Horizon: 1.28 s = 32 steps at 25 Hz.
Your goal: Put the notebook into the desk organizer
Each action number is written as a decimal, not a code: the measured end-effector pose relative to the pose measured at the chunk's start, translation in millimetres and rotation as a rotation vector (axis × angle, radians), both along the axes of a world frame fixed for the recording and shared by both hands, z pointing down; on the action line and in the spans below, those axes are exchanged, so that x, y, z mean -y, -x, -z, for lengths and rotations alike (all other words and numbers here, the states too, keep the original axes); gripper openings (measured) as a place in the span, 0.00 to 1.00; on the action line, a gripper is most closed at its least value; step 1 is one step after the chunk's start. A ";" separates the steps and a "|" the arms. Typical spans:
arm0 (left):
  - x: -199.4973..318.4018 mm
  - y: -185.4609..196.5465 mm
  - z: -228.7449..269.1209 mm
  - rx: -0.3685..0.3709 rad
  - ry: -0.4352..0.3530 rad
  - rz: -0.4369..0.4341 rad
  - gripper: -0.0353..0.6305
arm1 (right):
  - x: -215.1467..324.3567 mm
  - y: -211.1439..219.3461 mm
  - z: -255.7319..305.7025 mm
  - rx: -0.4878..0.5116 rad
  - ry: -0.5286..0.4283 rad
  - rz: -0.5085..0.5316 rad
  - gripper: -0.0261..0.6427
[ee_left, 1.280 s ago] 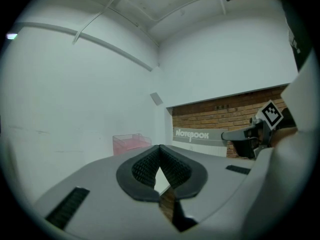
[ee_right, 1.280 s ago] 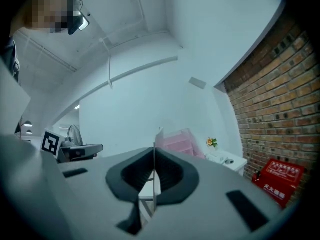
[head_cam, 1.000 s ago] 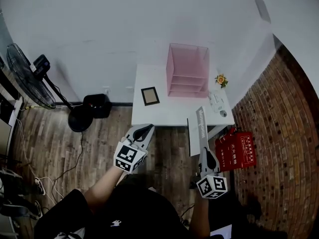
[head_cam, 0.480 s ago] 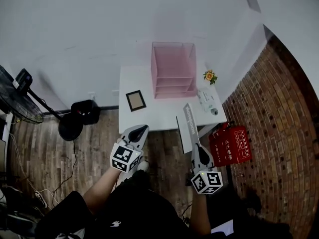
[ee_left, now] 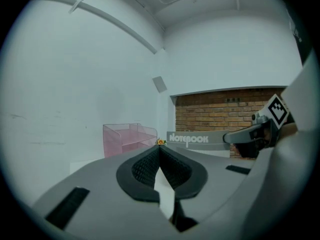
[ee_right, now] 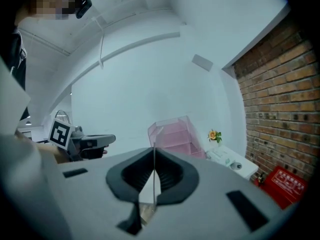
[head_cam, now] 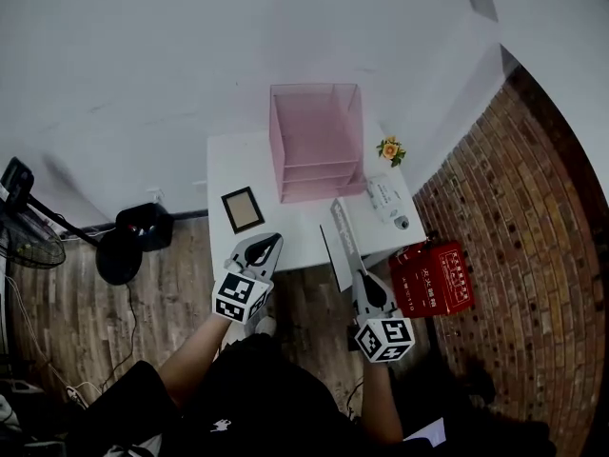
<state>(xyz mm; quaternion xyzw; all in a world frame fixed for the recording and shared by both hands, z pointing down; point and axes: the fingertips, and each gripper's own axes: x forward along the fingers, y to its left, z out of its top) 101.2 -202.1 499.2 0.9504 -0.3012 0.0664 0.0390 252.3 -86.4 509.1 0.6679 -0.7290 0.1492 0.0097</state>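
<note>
Right gripper [head_cam: 360, 276], lower centre-right, stays clamped on the grey notebook [head_cam: 344, 234]. Left gripper [head_cam: 274, 242] is closed and empty. The notebook's far end now reaches over the white table [head_cam: 226, 160], closer to the pink desk organizer [head_cam: 317, 141] at upper centre. Approach is ongoing, insertion not yet started.

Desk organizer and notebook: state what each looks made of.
The desk organizer is likely acrylic or plastic, a glossy translucent pink with inner shelves visible through its panels. The notebook is probably card and paper, with a matte grey spine, printed white lettering and a thin stiff cover.
</note>
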 end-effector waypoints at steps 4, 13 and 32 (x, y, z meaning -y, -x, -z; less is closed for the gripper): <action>27.8 -5.9 -6.1 0.013 0.004 -0.022 0.06 | 27.5 3.4 -7.8 -0.011 0.020 0.008 0.05; 74.5 -17.7 -17.0 0.017 0.019 -0.068 0.06 | 78.3 10.7 -27.7 -0.043 0.064 0.039 0.05; 115.0 -32.3 -25.6 0.060 0.039 0.148 0.06 | 165.2 -27.1 -78.5 -0.034 0.181 0.338 0.05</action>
